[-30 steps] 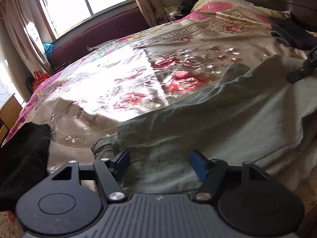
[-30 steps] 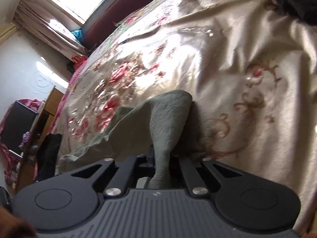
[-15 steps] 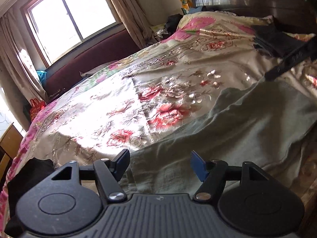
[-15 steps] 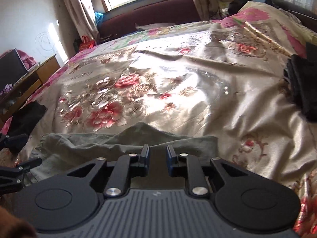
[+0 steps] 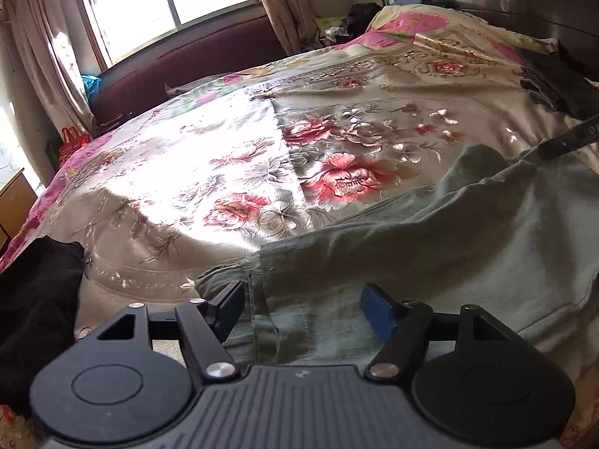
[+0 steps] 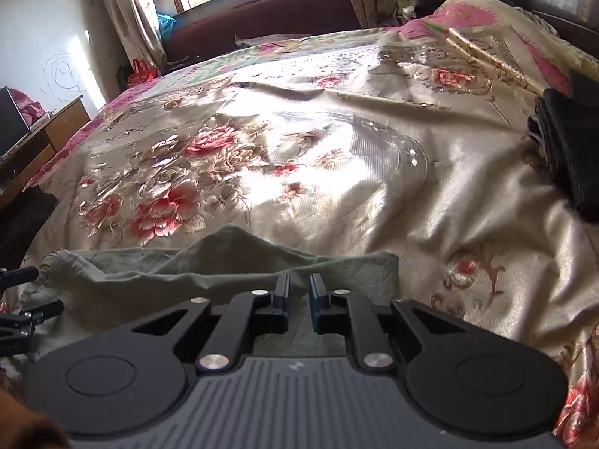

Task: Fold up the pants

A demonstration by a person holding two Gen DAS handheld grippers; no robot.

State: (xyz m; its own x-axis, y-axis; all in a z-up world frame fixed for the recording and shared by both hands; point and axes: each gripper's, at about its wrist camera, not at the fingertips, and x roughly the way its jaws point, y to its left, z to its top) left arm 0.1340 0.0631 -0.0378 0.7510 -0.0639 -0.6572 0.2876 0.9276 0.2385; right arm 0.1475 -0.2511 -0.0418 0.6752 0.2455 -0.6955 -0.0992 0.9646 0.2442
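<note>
Black handheld grippers, both alike

Left gripper (image 5: 303, 301), right gripper (image 6: 299, 290): blue finger pads, silver screws, ribbed grey body, round black discs.

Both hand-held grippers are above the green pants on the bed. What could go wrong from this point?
1. The right hand-held gripper has just been closing with no cloth seen between its jaws. It may shut on nothing and miss the green pants.
2. The left hand-held gripper stands open over the wrinkled edge. It may catch one layer only, making the fold uneven.
3. The glossy bedspread looks slippery, so the pants may slide.
</note>
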